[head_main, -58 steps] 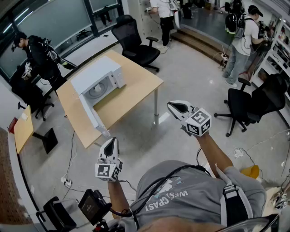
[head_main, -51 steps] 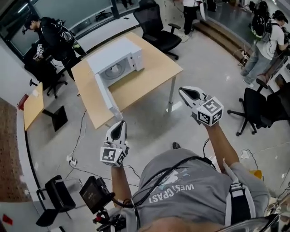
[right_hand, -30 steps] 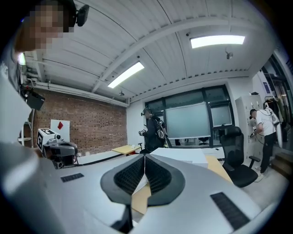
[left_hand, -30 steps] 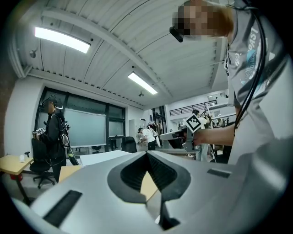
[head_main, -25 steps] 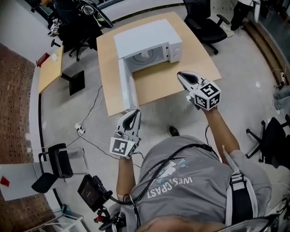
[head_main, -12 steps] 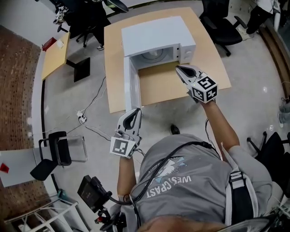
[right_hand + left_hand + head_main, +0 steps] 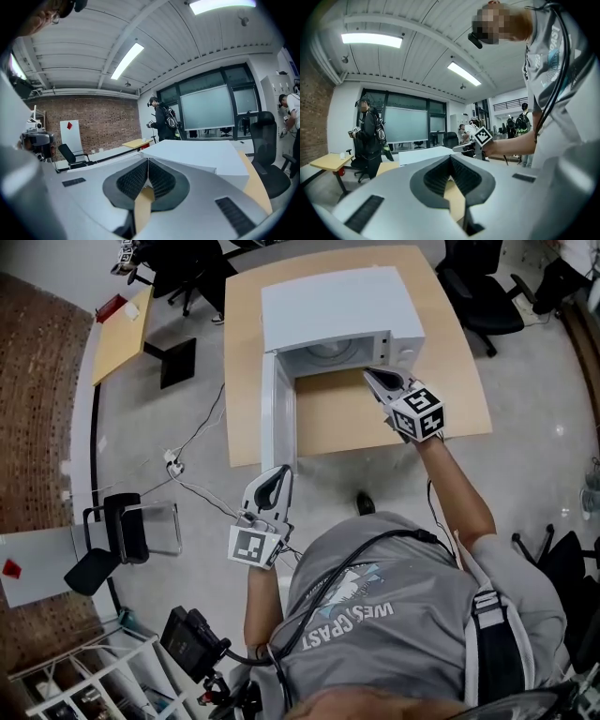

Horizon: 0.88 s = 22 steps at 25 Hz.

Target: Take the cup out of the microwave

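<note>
A white microwave stands on a wooden table, and its door hangs open toward me on the left. A pale round shape shows in the cavity; I cannot tell if it is the cup. My right gripper is shut and empty, with its tip just in front of the right side of the opening. My left gripper is shut and empty, over the floor below the near end of the door. The right gripper view shows shut jaws before the microwave. The left gripper also has its jaws together.
Black office chairs stand behind the table at the right. Another chair sits on the floor at the left, near cables. A small wooden table is at upper left. A person in black stands behind.
The table and microwave have come closer and more square in the head view. My right gripper has moved forward to the microwave's opening. The left gripper has followed toward the door's near end.
</note>
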Each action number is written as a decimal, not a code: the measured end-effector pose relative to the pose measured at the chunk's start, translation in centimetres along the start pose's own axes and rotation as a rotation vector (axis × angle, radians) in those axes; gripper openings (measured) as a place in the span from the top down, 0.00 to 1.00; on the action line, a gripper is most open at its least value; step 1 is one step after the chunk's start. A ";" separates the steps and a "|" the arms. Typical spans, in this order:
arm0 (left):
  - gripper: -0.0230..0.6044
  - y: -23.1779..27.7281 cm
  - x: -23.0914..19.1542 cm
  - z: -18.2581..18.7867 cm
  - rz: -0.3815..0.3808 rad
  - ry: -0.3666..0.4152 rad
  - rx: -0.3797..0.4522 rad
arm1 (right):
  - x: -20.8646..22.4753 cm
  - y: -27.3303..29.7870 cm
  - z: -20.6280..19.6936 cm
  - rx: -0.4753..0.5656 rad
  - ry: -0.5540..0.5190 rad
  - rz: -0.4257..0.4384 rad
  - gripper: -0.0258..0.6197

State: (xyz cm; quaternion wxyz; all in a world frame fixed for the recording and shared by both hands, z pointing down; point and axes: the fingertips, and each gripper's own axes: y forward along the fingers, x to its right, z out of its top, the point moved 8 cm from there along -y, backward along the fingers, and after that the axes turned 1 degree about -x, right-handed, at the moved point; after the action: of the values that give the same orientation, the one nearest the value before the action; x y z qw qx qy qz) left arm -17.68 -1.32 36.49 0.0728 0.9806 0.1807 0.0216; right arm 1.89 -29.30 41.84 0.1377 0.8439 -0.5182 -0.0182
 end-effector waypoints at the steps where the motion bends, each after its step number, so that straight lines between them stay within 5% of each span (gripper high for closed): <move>1: 0.89 0.2 -0.1 -0.1 0.008 0.001 -0.011 | 0.5 0.7 -0.3 -0.009 0.000 0.002 0.94; 22: 0.89 2.0 -2.9 -0.2 0.112 -0.052 -0.109 | 7.8 13.8 -7.1 -0.154 -0.006 -0.024 0.94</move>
State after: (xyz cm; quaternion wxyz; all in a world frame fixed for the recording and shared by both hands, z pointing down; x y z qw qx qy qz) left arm -19.67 -4.12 36.94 0.1297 0.9839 0.1224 0.0101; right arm -5.27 -40.54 53.03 0.2006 0.8368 -0.5057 -0.0622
